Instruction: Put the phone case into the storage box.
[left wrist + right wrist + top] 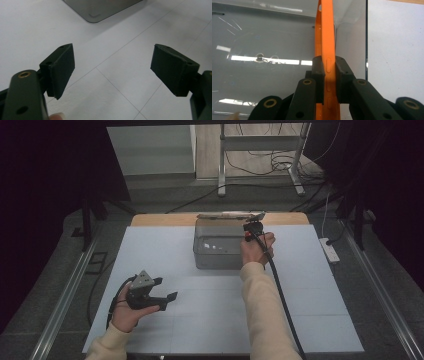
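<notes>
Pinching orange phone (325, 50) edge-on, right hand-held gripper (327, 72), close-up.

The person wears a soft, pale cream top with long sleeves (260, 305) that reach the wrists. Each hand has a set of black tongs. The left tongs (167, 301) have a grey three-cornered plate (143, 280) on top with small dark dots on it, and a black cable loops out behind them. In the left gripper view their two pads (63, 68) are flat, dark blocks with small round holes near the edges, and one arm has a brass ring. The right tongs (329, 82) have black arms with brass-ringed holes. A small red part sits on top of them, and a thick black cable (280, 295) trails from them.
</notes>
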Demonstrator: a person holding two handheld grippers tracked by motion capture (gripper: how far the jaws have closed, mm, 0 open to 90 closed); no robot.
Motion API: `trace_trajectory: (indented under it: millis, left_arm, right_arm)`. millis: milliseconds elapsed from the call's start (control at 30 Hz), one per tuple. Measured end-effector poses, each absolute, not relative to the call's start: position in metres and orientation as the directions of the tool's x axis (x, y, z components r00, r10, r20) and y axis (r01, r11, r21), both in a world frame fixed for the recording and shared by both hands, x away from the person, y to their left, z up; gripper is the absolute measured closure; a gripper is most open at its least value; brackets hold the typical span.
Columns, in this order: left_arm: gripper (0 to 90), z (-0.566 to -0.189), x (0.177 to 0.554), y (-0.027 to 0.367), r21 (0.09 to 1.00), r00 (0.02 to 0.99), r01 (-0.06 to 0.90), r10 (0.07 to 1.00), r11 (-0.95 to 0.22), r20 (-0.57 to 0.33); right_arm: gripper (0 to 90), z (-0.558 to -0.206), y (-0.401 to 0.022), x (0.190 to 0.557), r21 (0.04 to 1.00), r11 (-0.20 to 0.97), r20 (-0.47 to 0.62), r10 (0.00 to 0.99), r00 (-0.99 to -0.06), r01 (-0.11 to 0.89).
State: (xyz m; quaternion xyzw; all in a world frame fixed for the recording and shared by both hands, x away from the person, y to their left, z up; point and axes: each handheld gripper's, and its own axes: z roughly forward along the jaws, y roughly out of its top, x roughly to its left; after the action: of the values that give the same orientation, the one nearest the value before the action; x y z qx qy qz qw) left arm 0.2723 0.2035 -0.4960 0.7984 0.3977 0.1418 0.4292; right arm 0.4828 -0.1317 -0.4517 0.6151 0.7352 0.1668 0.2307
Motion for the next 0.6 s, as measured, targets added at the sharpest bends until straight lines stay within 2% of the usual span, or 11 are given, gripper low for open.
trace_trajectory:
  millis: [600]
  left_arm:
    - [19.5,-0.4959,0.2721,0.2028,0.798,0.648,0.512,0.753,-0.318,-0.115]
  right_arm:
    - [76.4,-0.4499,-0.1313,0.4819,0.530,0.199,-0.134,0.980,-0.150,0.825]
